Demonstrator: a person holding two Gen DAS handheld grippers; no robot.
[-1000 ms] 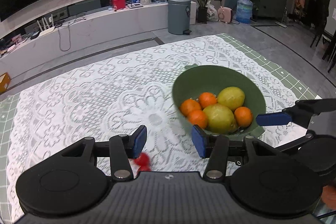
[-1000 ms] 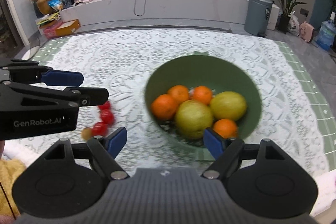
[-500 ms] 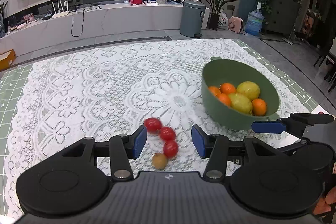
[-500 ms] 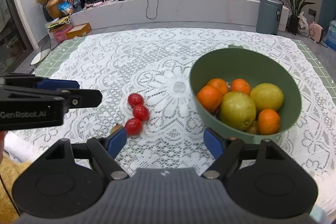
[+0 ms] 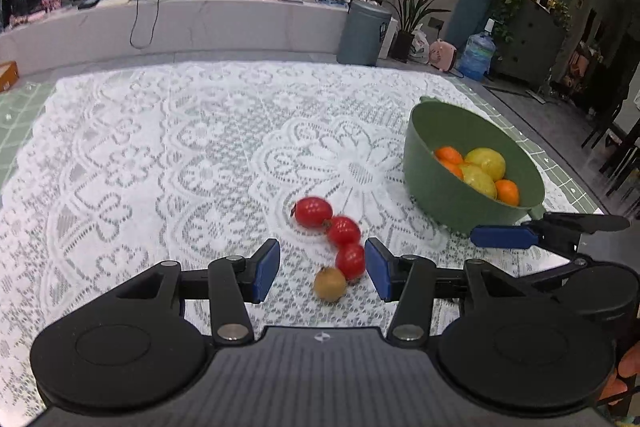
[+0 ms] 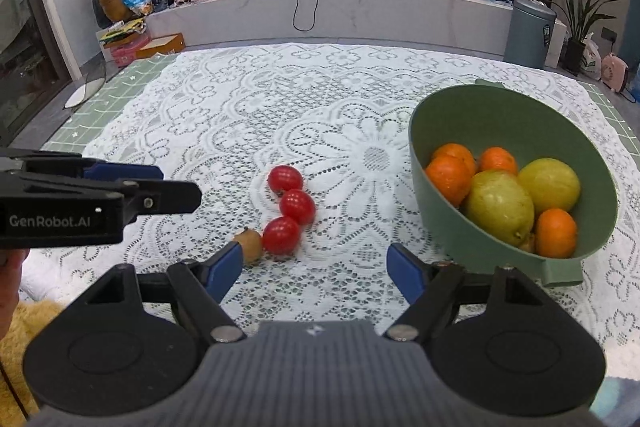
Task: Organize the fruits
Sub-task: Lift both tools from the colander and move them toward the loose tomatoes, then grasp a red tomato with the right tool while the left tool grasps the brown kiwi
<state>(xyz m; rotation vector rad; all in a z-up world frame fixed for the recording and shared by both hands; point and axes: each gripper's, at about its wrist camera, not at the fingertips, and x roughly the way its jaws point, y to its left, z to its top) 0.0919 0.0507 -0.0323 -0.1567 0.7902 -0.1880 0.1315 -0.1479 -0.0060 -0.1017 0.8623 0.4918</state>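
here both left tongs [image 5: 322, 269] and right tongs [image 6: 314, 269] gape wide, holding nothing

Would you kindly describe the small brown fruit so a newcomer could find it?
Start at the green bowl on the lace tablecloth. To its left, three red tomatoes lie in a row. The small brown fruit touches the nearest tomato; it alone is dull brown.

Bowl [image 6: 516, 115] on tabletop [image 6: 224, 115]; three tomatoes [image 6: 297, 206] left of bowl; small fruit [image 6: 249, 242] nearest, touching the last tomato.
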